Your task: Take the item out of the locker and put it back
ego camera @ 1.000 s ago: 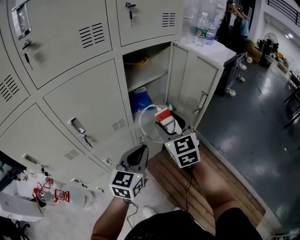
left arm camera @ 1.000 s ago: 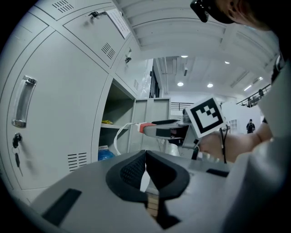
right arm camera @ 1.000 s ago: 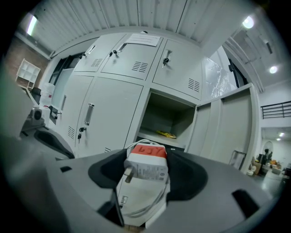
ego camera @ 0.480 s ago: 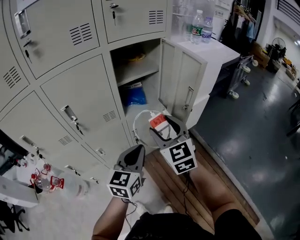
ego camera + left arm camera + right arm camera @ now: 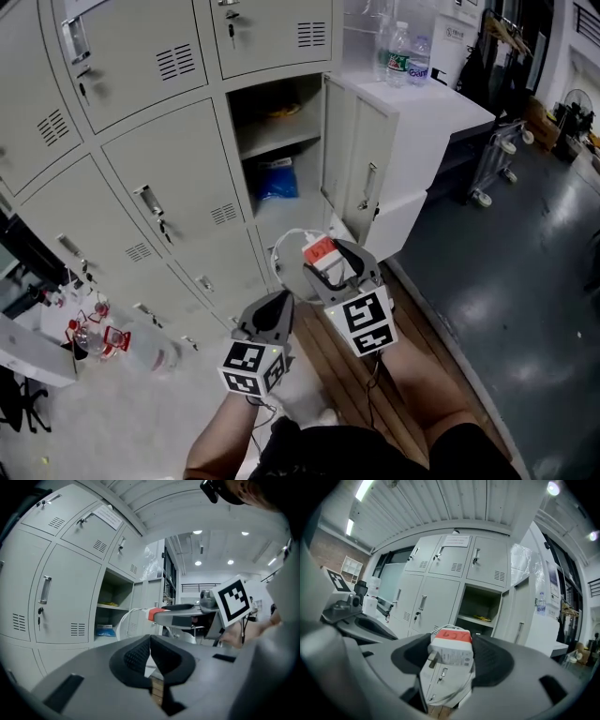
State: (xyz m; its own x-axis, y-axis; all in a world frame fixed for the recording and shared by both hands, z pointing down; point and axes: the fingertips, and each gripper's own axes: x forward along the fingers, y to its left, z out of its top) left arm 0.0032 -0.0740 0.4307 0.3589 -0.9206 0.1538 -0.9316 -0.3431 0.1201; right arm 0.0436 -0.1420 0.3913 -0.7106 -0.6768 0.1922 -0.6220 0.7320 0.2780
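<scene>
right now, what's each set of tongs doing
Left tongs: closed, empty.
Right tongs: closed on a white charger with a red end.

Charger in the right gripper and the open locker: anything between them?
Only the charger's own white cable loops ahead; otherwise the stretch to the locker is bare, in head and right gripper views.

Two grippers [image 5: 281, 300] [image 5: 336, 265], one charger [image 5: 320, 250], two water bottles [image 5: 403, 54] [image 5: 421, 62], one open locker [image 5: 361, 164]

The open locker compartment [image 5: 305, 187] is clear at its mouth, its door [image 5: 361, 164] swung right. A shelf [image 5: 277, 139] splits it; a blue bag [image 5: 277, 180] occupies the lower part. Closed locker doors [image 5: 169, 178] wall the left.
</scene>
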